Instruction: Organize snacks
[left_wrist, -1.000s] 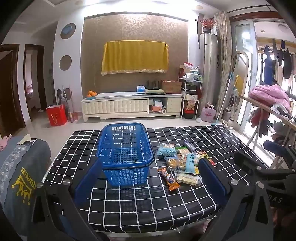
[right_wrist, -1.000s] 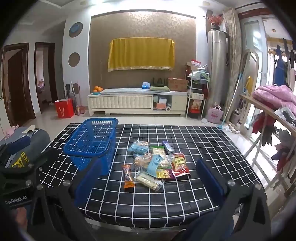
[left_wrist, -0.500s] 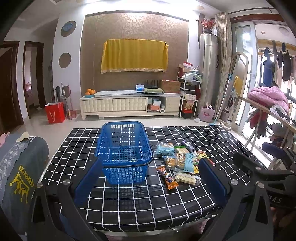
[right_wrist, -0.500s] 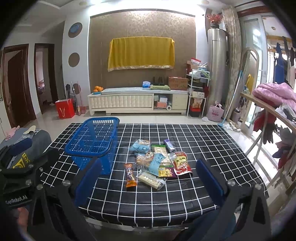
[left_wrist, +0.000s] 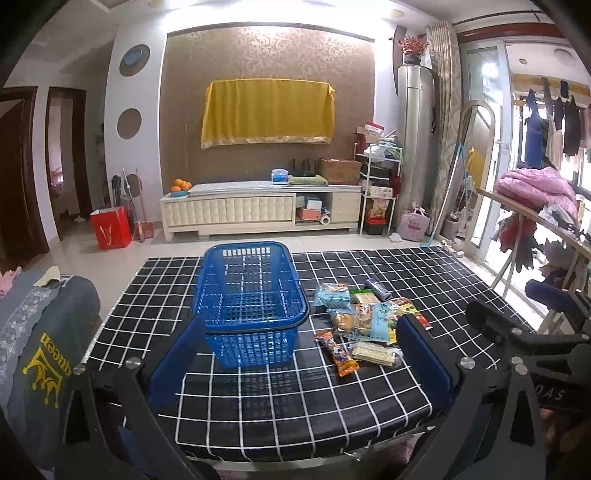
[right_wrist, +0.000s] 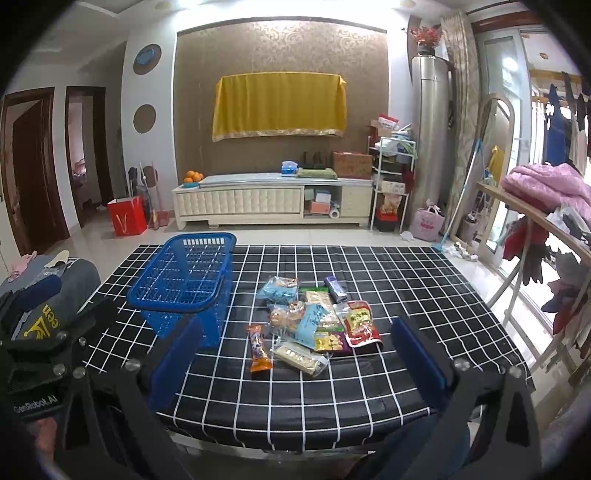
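Note:
An empty blue plastic basket (left_wrist: 251, 299) (right_wrist: 184, 284) stands on a table with a black grid cloth (left_wrist: 280, 391) (right_wrist: 406, 295). Right of it lies a pile of snack packets (left_wrist: 365, 317) (right_wrist: 314, 321): an orange bar (right_wrist: 258, 347), a clear biscuit pack (right_wrist: 299, 356), a red pouch (right_wrist: 360, 323), a light blue bag (right_wrist: 279, 288) and a purple stick (right_wrist: 335, 288). My left gripper (left_wrist: 299, 358) is open and empty, held before the table's near edge, facing the basket. My right gripper (right_wrist: 299, 362) is open and empty, facing the snacks.
A grey garment (left_wrist: 40, 332) lies on a chair at the left of the table. A drying rack with pink bedding (right_wrist: 546, 188) stands at the right. A white TV cabinet (left_wrist: 258, 214) and a red bag (left_wrist: 110, 229) are beyond the table.
Both grippers have drifted slightly; the view of basket and snacks shifts a little. Nothing on the table moved, and both grippers stay open.

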